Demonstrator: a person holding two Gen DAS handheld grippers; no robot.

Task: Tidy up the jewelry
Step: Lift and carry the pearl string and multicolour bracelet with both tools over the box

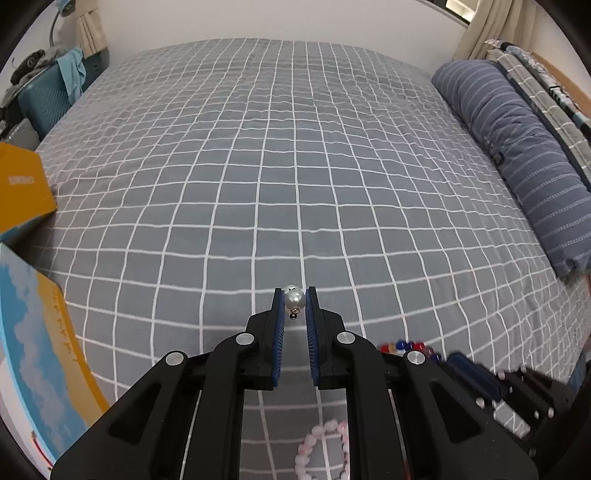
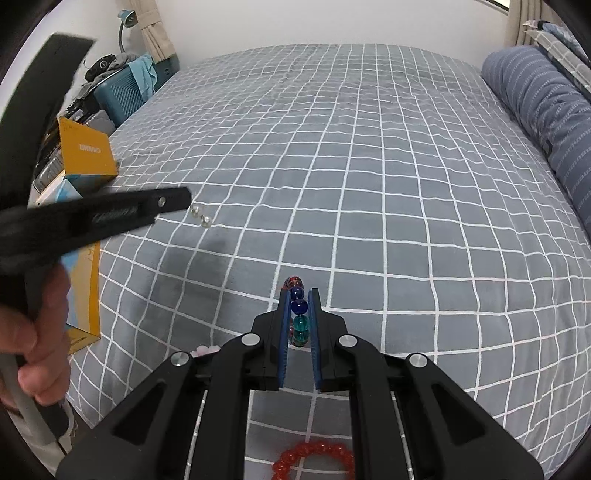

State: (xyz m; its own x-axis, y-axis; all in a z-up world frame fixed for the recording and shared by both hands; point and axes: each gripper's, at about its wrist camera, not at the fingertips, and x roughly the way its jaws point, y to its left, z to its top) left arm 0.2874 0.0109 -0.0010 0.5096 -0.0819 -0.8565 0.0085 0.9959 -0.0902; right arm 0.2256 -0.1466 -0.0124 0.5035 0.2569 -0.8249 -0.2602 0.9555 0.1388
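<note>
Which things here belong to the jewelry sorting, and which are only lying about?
For the job: pearl earring, colored bead bracelet, pink bracelet, red bracelet, yellow box.
Lying about: striped pillow, lamp, blue suitcase.

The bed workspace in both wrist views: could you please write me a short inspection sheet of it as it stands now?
Surface: grey checked bedspread, lightly wrinkled.
Job's things: pearl earring and multicoloured bead bracelet are held; pink bead bracelet and red bead bracelet lie on the bedspread.
Clutter: yellow boxes at the bed's left edge.
Grippers: left gripper shut on the pearl earring; right gripper shut on the multicoloured bead bracelet.
Cables: nothing seen.
Surroundings: striped blue pillow, teal suitcase with clothes on it, desk lamp, curtains.
</note>
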